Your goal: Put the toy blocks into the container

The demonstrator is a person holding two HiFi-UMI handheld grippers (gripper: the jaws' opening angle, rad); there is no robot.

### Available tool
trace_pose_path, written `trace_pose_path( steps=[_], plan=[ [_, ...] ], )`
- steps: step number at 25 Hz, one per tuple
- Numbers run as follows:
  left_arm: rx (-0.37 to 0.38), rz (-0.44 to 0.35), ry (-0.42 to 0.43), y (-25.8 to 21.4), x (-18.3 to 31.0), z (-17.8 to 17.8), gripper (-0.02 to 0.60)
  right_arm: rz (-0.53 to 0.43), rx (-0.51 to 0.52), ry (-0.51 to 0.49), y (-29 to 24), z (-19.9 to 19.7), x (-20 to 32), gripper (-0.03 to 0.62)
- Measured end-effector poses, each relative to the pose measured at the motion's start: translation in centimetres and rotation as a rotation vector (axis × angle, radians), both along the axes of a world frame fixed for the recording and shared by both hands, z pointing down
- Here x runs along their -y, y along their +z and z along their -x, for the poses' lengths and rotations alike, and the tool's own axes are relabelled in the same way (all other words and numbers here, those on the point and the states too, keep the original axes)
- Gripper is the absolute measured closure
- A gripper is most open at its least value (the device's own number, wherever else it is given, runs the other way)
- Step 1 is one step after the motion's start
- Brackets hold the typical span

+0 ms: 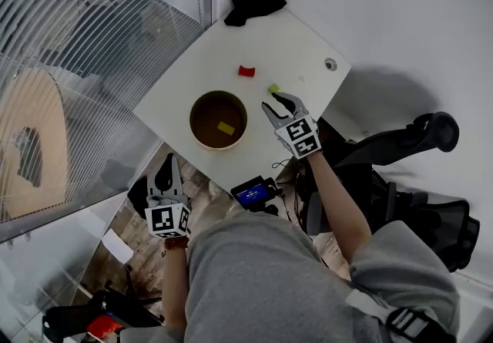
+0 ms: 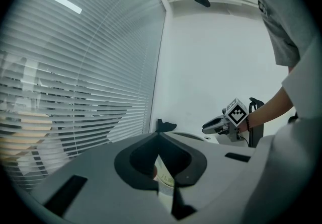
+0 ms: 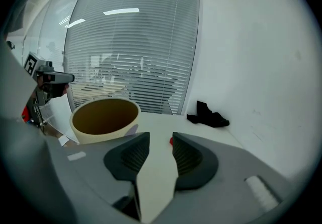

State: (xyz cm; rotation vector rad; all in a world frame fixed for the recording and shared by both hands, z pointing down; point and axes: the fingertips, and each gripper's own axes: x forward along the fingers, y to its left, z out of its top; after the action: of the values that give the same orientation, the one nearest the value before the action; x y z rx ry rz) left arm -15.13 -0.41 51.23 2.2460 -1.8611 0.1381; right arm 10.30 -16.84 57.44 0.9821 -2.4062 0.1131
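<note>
Green block (image 1: 273, 89) lies on the white table (image 1: 300, 48) at two o'clock from the tan container (image 1: 191, 122), just beyond your right gripper (image 1: 271, 100), whose jaws stand wide and empty, likely to straddle it, while your left gripper (image 1: 168, 168) hangs closed on nothing at seven o'clock.

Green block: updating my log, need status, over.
Right gripper open, empty, tips by green block. Left gripper shut, short of the table. Yellow block in container; red block loose. Path clear.
</note>
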Motion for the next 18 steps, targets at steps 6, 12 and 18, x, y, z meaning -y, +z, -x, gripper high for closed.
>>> trace_pose_path(
  steps=[6,12,18],
  plan=[
    [0.011,0.033,-0.003,0.9,-0.2,0.0,0.574,0.037,-0.033,0.022,2.3,-2.0,1.3,0.445],
    [0.016,0.060,0.001,1.7,0.0,-0.3,0.574,0.060,-0.073,0.026,4.2,-3.5,2.9,0.445],
    [0.026,0.082,0.001,2.3,0.1,-0.3,0.574,0.087,-0.093,0.038,5.9,-4.4,4.3,0.447]
  ],
)
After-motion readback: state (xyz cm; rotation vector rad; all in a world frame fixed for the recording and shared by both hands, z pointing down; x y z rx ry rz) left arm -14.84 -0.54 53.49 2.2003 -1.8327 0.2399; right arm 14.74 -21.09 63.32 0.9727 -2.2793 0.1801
